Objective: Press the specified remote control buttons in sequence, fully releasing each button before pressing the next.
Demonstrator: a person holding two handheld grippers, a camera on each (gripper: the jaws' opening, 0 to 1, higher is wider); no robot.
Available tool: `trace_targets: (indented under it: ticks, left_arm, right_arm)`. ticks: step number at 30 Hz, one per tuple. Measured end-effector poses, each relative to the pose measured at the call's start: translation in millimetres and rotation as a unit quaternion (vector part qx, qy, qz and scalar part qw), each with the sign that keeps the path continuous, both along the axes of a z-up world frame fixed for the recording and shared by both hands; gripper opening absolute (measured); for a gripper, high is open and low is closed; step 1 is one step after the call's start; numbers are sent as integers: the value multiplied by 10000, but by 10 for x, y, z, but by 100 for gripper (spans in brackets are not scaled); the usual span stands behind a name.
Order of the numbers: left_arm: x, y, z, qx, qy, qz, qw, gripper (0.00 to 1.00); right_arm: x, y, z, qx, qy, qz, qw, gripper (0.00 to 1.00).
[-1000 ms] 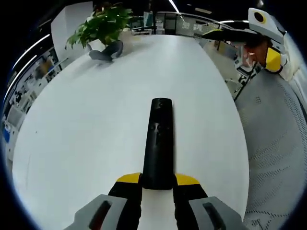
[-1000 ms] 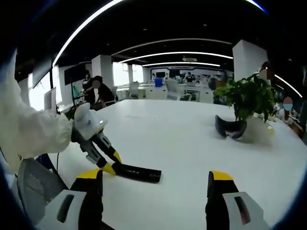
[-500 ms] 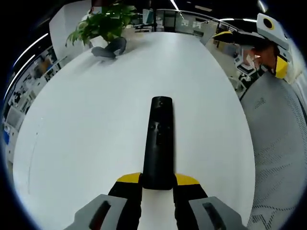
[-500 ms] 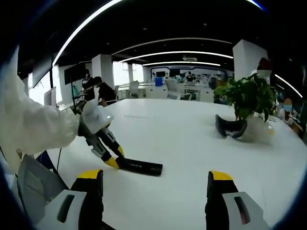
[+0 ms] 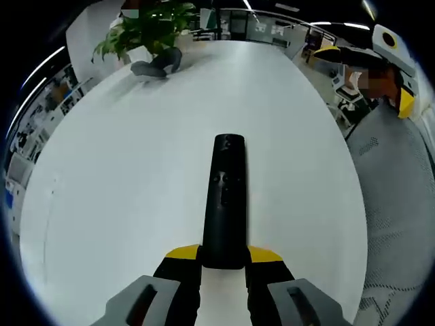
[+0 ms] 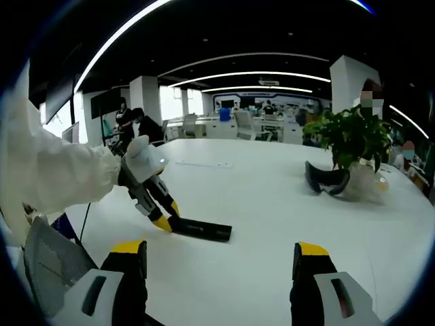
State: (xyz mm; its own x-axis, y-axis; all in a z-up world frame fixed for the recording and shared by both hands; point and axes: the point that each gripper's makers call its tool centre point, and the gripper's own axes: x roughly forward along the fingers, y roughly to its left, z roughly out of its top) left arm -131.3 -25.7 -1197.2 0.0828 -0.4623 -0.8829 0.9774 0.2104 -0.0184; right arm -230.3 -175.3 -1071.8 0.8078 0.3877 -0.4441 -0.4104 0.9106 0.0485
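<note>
A long black remote control (image 5: 224, 200) points away from me along the white table (image 5: 122, 176) in the left gripper view. My left gripper (image 5: 223, 257) is shut on its near end, yellow fingertips on either side. The right gripper view shows the same remote (image 6: 201, 229) lying low over the table, held by the left gripper (image 6: 166, 223) from the left, with a white sleeve (image 6: 47, 176) behind it. My right gripper (image 6: 221, 261) hangs open in the foreground, nothing between its fingers, well short of the remote. That right gripper (image 5: 380, 51) appears at the upper right of the left gripper view.
A potted green plant (image 6: 353, 139) and a dark VR headset (image 6: 326, 180) stand at the table's far end. A grey mesh chair (image 5: 401, 197) sits by the table's right edge. People stand by desks in the background (image 6: 139, 125).
The left gripper has lifted the remote's held end slightly and drifted a little further onto the table. The right gripper stays open and nearly still.
</note>
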Motion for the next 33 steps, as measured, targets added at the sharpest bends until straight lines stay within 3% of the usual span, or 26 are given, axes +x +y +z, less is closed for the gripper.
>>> trace_targets:
  ticks: [33]
  left_arm:
    - [446, 57, -10, 291, 0, -154, 9995, 24]
  right_arm:
    - [6, -7, -42, -44, 73, -8, 10000, 86]
